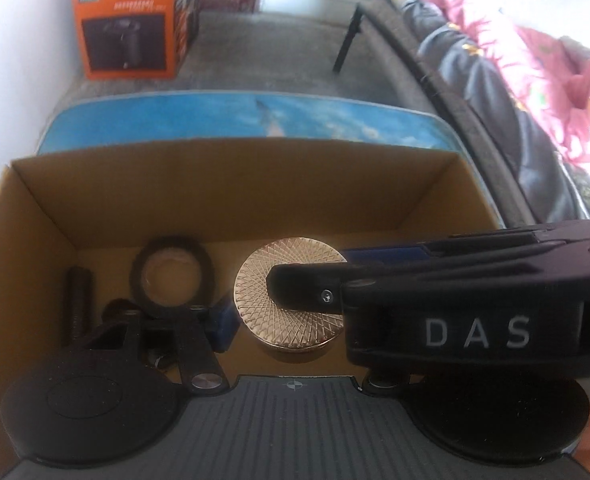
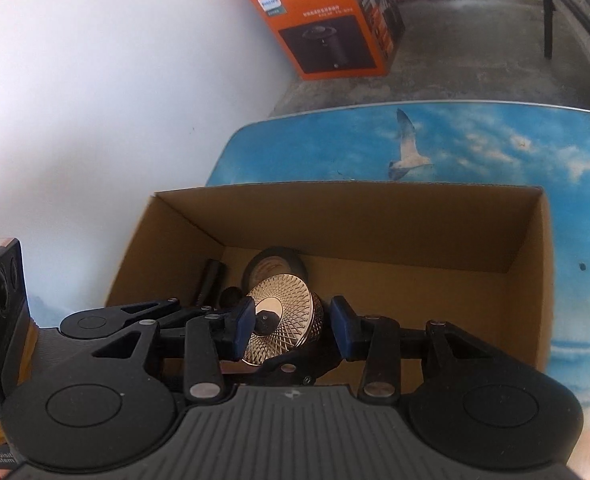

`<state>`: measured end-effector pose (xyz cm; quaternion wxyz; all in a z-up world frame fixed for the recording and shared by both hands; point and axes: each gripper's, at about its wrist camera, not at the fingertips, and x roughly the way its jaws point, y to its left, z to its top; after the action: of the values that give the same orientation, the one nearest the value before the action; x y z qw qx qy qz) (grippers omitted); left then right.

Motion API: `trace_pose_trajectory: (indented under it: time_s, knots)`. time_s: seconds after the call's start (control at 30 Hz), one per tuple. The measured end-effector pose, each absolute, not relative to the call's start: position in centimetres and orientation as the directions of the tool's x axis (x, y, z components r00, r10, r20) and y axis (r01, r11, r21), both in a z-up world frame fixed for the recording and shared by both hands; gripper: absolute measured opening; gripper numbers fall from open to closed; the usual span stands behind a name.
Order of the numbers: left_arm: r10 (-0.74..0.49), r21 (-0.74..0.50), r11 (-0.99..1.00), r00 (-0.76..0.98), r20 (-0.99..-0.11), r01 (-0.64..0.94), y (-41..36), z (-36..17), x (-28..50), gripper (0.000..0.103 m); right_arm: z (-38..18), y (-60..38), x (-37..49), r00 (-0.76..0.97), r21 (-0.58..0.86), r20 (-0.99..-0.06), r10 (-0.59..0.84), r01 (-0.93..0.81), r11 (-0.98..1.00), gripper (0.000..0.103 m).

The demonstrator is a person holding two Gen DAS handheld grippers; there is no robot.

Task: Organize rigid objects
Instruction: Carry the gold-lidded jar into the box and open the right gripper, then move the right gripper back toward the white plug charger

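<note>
Nearest to us, the right tongs [image 2: 291,328] are closed on a round gold tin [image 2: 283,320]. One blue pad [image 2: 242,330] lies against its patterned lid and the other sits at its underside, so the tin hangs tilted just above the near end of the cardboard box [image 2: 375,216].

The left tongs [image 1: 299,320] reach over the same near edge of the box. Their left pad [image 1: 224,325] sits just beside the tin's rim. The body of the right tongs hides their other pad, so we cannot tell whether they grip the tin or only flank it.

Deeper inside the box, toward its left wall, a roll of black tape [image 1: 171,276] lies flat on the bottom. A dark cylinder [image 1: 80,304] lies beside it, closer to that wall.

The box rests on a desk [image 2: 475,140] printed with blue sky and a gull, which shows behind and to the right of the box.

Beyond the box, an orange product carton [image 2: 327,28] stands on the grey floor [image 1: 263,48] against the white wall. Far off to the right of the box lies pink flowered cloth [image 1: 515,60].
</note>
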<state>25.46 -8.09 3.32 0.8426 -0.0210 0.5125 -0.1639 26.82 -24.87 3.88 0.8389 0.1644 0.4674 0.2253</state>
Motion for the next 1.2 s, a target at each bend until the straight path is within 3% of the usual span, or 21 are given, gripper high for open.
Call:
trace_pose_trajectory:
  time_s: [0.47, 0.7, 0.8, 1.03, 1.13, 1.2]
  knots:
    - [-0.265, -0.216, 0.961, 0.34, -0.902, 0.175, -8.6, 0.7, 29.4, 0.057, 1.2, -24.1, 30.8, 0.417, 0.434, -0.771, 0.482, -0.211, 0.876, 0.045]
    - [-0.277, -0.208, 0.954, 0.368, -0.888, 0.217, -9.0, 1.5, 28.8, 0.071, 1.7, -23.5, 30.3, 0.47, 0.352, -0.773, 0.426, -0.239, 0.905, 0.045]
    - [-0.303, -0.229, 0.947, 0.395, -0.867, 0.224, -8.4, 2.7, 28.0, 0.079, 3.2, -23.6, 29.1, 0.515, 0.334, -0.747, 0.42, -0.255, 0.907, 0.045]
    - [-0.395, -0.299, 0.917, 0.499, -0.771, 0.264, -6.2, 7.7, 23.6, 0.083, 9.0, -26.2, 22.3, 0.657, 0.352, -0.6, 0.456, -0.295, 0.888, 0.057]
    - [-0.434, -0.312, 0.899, 0.533, -0.726, 0.307, -4.9, 9.8, 20.5, 0.083, 11.3, -27.4, 17.5, 0.712, 0.35, -0.523, 0.469, -0.323, 0.879, 0.065]
    - [-0.457, -0.303, 0.886, 0.553, -0.697, 0.351, -4.2, 11.2, 18.4, 0.086, 12.7, -28.3, 14.2, 0.744, 0.341, -0.473, 0.472, -0.34, 0.877, 0.077]
